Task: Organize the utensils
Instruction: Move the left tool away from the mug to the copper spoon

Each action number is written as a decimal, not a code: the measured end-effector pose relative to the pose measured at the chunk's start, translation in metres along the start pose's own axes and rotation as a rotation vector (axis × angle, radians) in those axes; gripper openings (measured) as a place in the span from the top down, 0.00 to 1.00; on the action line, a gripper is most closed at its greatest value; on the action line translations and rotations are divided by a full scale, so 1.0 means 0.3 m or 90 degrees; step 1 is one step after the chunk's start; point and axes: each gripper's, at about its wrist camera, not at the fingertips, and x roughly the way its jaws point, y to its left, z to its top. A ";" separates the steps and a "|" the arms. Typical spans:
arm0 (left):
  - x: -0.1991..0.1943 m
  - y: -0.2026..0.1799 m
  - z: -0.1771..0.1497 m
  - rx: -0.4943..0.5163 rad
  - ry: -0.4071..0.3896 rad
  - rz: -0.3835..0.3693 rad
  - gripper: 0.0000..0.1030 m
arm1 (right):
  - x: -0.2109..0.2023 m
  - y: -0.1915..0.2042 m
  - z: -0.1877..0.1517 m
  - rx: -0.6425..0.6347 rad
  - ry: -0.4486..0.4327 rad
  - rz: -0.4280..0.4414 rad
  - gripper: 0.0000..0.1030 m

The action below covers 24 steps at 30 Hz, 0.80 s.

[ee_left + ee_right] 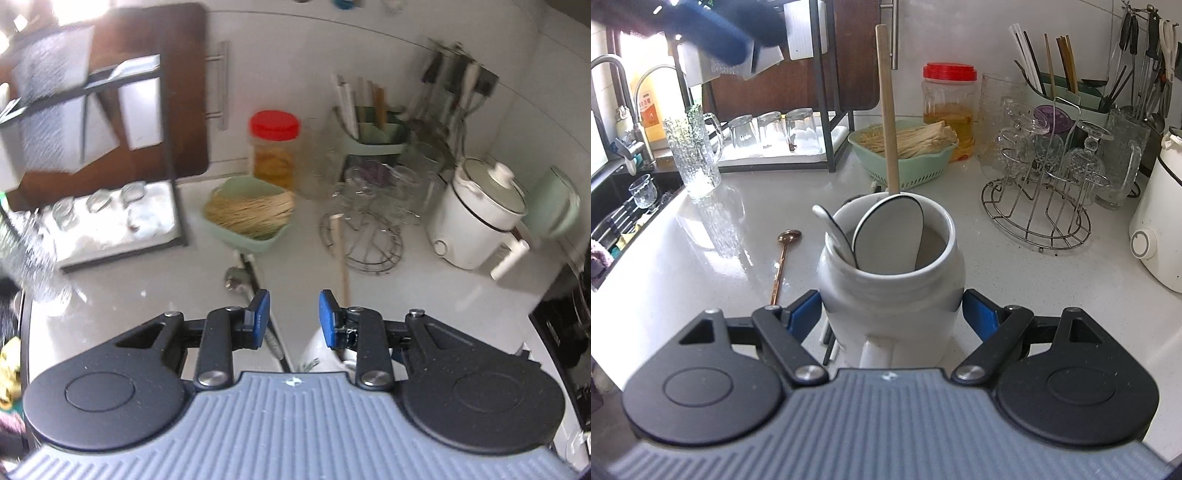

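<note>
Utensils: right claw (892,314) clamps jar (890,291); left claw (293,314) spread, empty; approach copper spoon (783,258), lower-left, squarely.

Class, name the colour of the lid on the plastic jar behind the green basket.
Red. The jar lid shows most sharply in the right wrist view.
</note>
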 end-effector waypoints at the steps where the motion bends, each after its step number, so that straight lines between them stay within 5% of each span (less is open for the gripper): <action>1: 0.003 0.019 -0.011 -0.007 0.000 0.008 0.67 | 0.000 0.001 0.000 0.000 0.000 0.000 0.17; 24: 0.313 0.332 -0.290 -0.128 0.031 0.098 0.55 | 0.005 0.001 0.006 -0.003 0.013 0.003 0.17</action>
